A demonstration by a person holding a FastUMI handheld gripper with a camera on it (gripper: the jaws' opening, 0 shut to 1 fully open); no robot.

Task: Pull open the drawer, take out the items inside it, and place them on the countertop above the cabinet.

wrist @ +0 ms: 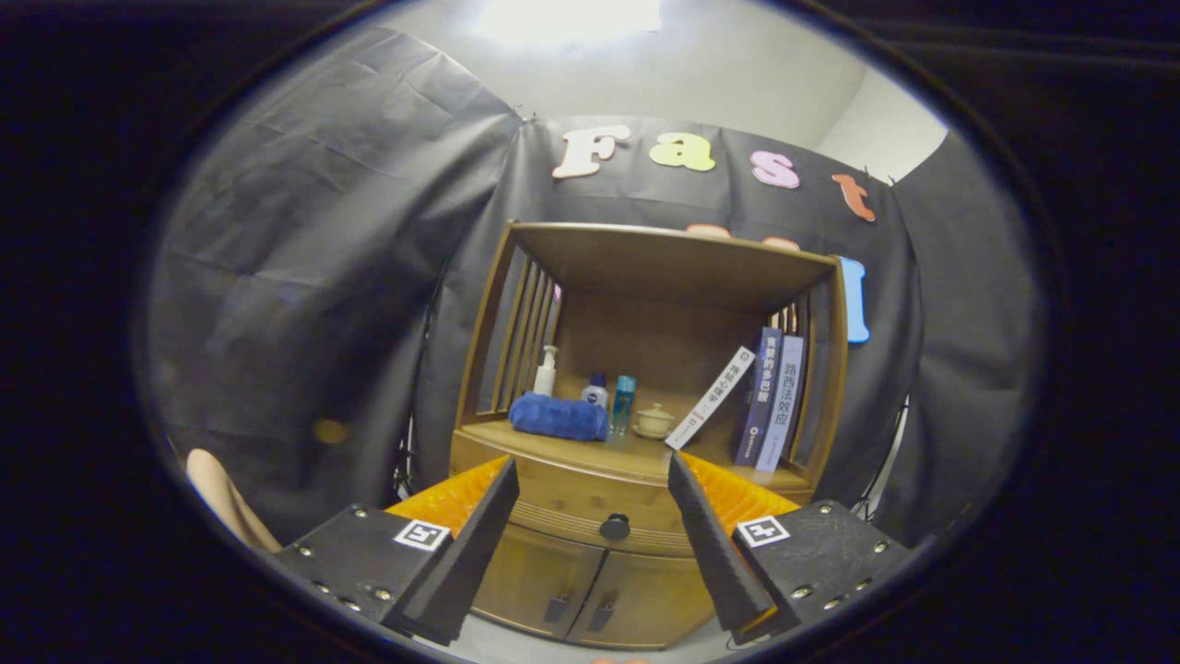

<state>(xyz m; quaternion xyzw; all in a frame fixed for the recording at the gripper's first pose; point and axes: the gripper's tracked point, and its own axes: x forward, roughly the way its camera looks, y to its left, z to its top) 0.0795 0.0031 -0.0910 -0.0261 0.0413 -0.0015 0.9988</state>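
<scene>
Two fingers of your gripper stand spread wide with nothing held between them, and the wooden cabinet sits ahead of them. Its closed wooden drawer with a round dark knob lies between the fingertips, a little beyond them. On the countertop above it you have a rolled blue towel, a white pump bottle, a small blue-capped jar, a clear blue bottle, a pale lidded cup and several books, one leaning. Two lower doors sit under the drawer.
</scene>
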